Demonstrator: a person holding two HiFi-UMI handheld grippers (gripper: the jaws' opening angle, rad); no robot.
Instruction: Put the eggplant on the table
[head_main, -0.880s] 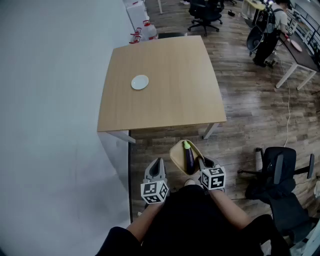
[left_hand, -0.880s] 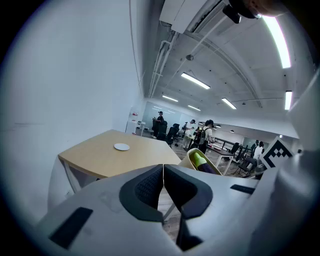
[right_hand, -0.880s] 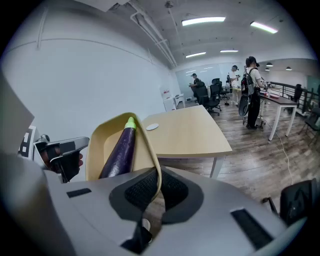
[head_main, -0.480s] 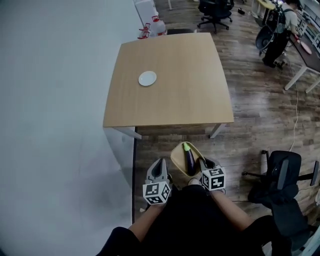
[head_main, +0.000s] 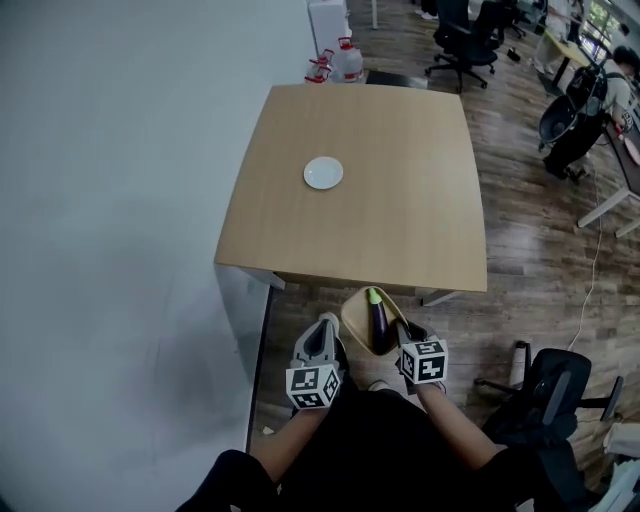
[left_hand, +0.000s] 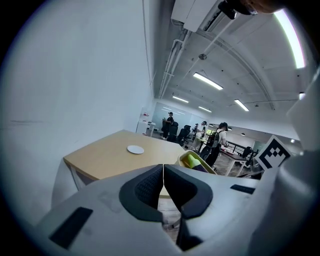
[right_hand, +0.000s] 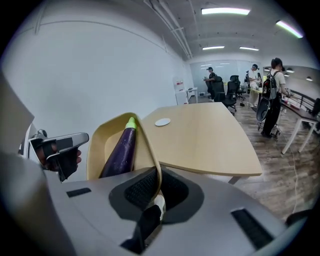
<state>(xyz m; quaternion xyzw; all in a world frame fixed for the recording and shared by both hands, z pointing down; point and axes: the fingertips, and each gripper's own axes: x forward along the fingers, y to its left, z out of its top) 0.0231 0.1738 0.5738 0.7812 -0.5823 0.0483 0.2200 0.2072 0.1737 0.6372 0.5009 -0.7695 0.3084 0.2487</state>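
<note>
Table (head_main: 400, 200) nearer | eggplant (head_main: 379, 320) dark purple, green-capped, lying in tan bowl (head_main: 351, 316)

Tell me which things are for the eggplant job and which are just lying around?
For the job: eggplant, the bowl it lies in, the right gripper pinching the bowl's rim, the table.
Just lying about: white plate on the table, office chair, water jug, empty left gripper.

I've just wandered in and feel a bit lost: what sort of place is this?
Probably an open-plan office or workshop: swivel office chairs on a wood-look floor, a plain work table, and strip lights on a bare ceiling, with people standing at desks beyond.
</note>
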